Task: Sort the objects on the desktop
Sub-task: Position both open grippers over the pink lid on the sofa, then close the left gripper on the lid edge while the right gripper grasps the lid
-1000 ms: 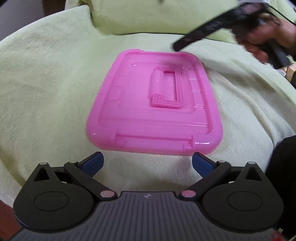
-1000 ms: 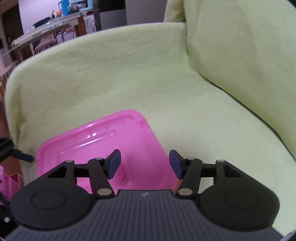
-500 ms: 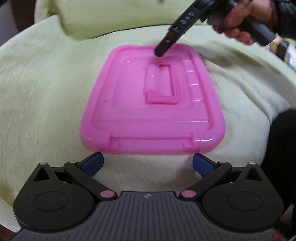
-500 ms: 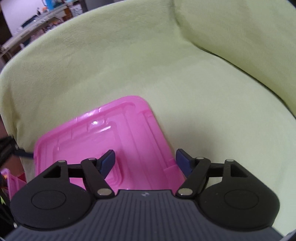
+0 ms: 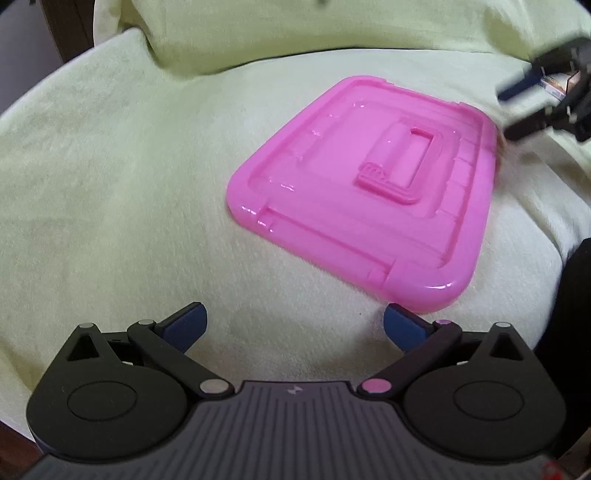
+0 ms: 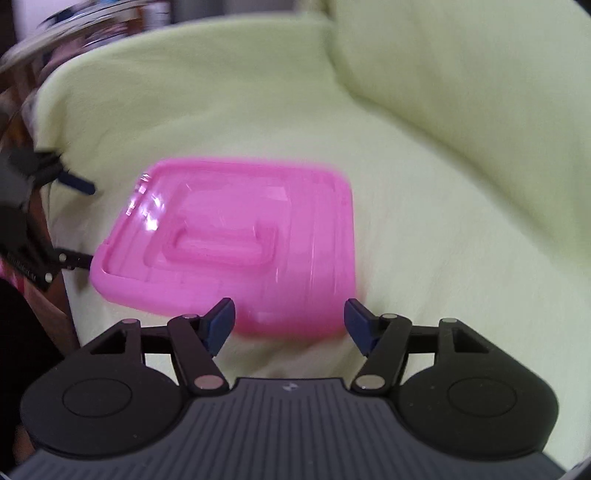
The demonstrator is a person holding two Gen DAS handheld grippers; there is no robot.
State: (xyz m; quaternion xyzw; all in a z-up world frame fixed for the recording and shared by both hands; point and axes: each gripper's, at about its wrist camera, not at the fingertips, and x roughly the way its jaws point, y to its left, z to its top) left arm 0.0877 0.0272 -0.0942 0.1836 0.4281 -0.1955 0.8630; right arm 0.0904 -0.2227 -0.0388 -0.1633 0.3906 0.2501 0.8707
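the pink lid [image 5: 354, 184] is left flat on the sofa cushion [image 5: 110, 184], backed away from by both empty, spread tongs [image 5: 293, 325] [image 6: 289, 321].

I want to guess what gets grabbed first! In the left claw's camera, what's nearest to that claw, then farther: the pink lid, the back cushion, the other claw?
1. Pink lid, just ahead, slightly right.
2. Other claw, far right, past the lid.
3. Back cushion, top, behind everything.

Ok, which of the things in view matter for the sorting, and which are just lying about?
Belongs to the job:
pink lid, flat on the blanket
left gripper, open
right gripper, open

Just there:
pale green blanket
cushion
blurred furniture behind
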